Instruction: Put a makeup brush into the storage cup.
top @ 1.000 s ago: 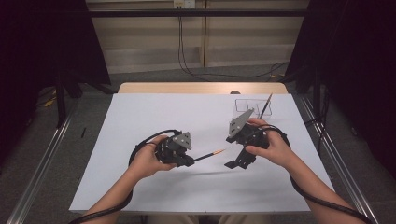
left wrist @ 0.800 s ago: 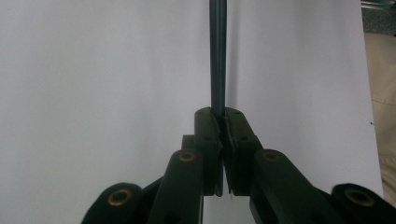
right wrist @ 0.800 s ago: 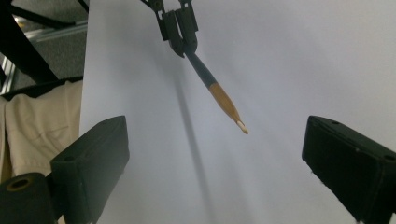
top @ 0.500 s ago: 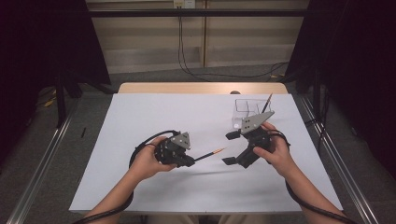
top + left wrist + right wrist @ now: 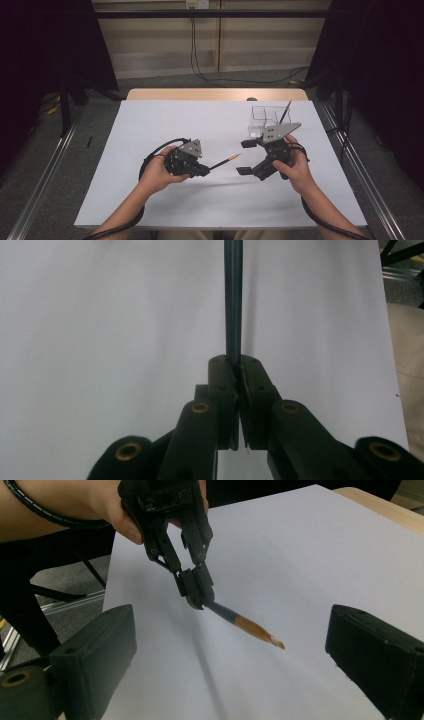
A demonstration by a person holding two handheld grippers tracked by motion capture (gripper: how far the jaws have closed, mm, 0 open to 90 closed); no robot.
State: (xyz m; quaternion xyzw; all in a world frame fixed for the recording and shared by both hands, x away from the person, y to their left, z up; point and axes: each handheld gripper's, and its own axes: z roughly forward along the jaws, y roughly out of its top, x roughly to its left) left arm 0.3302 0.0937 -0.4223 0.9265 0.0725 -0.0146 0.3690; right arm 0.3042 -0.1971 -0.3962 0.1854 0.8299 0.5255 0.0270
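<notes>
High view: we see left tongs [image 5: 204,170] clamped on pencil [image 5: 225,161], held above white-covered tabletop [image 5: 150,125], tip twd right tongs [image 5: 245,157], which stand wide apart, nothing btwn.
Left gripper view: pencil [image 5: 233,300] pinched btwn jaws.
Right gripper view: pencil [image 5: 245,625] tip btwn spread jaws, no contact.

Table [image 5: 150,94]: light wood top, covered by a white sheet [image 5: 165,130]. Clear plastic organiser [image 5: 262,120] stands at two o'clock on the sheet.
</notes>
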